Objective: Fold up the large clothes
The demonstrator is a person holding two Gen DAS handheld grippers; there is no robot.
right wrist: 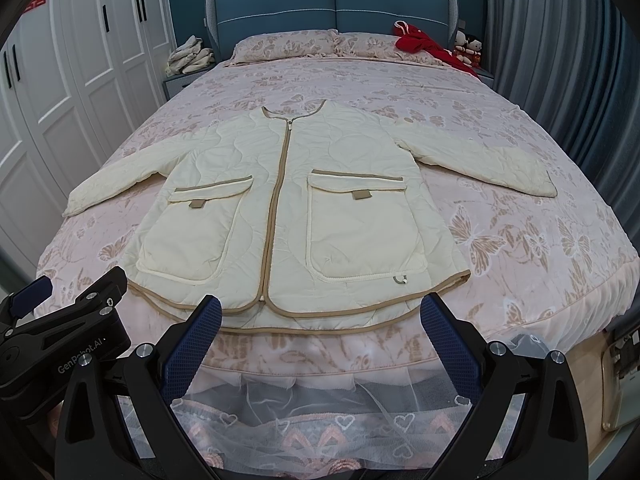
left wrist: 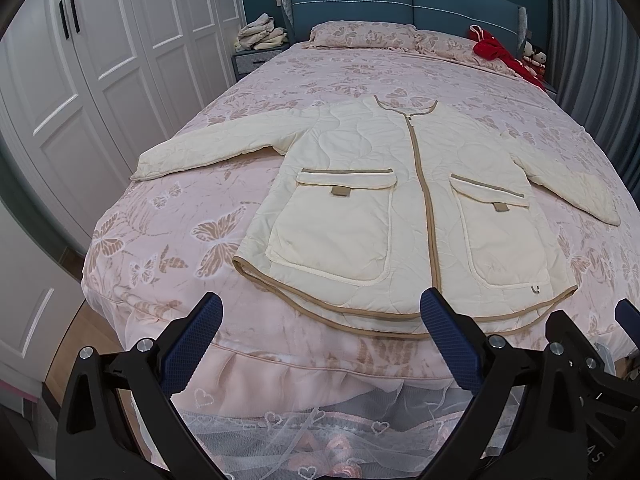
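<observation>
Wardrobe doors (left wrist: 100,80) line the left side of the room, and a strip of wooden floor (left wrist: 92,328) shows between them and the bed (left wrist: 160,216). A bedside cabinet (left wrist: 256,58) by the headboard carries a pile of pale clothes (left wrist: 262,32). The cream quilted jacket (left wrist: 360,184) lies flat and zipped on the butterfly-print bedspread, front up, collar toward the pillows (left wrist: 362,34), both sleeves spread out to the sides. Its left-hand cuff (left wrist: 146,166) ends near the bed's left edge, with bare bedspread between the sleeve and the hem. The tan-bound hem (left wrist: 340,316) runs just inside the foot edge of the bed, above the lace valance (left wrist: 280,424).

The left hand-held gripper (left wrist: 320,336) hovers off the foot of the bed with its jaws spread wide, gripping nothing, its fingers apart from the hem. Beside it, the right hand-held gripper (right wrist: 320,336) hangs the same way, jaws wide and empty, just short of the hem's right half. The right cuff (right wrist: 540,188) lies well inside the bed's right edge, leaving a broad stretch of bedspread there. Farther back on the right a red garment (right wrist: 424,46) lies by the pillows, dolls (right wrist: 468,46) beside it, and grey curtains (right wrist: 560,60) close off that side.
</observation>
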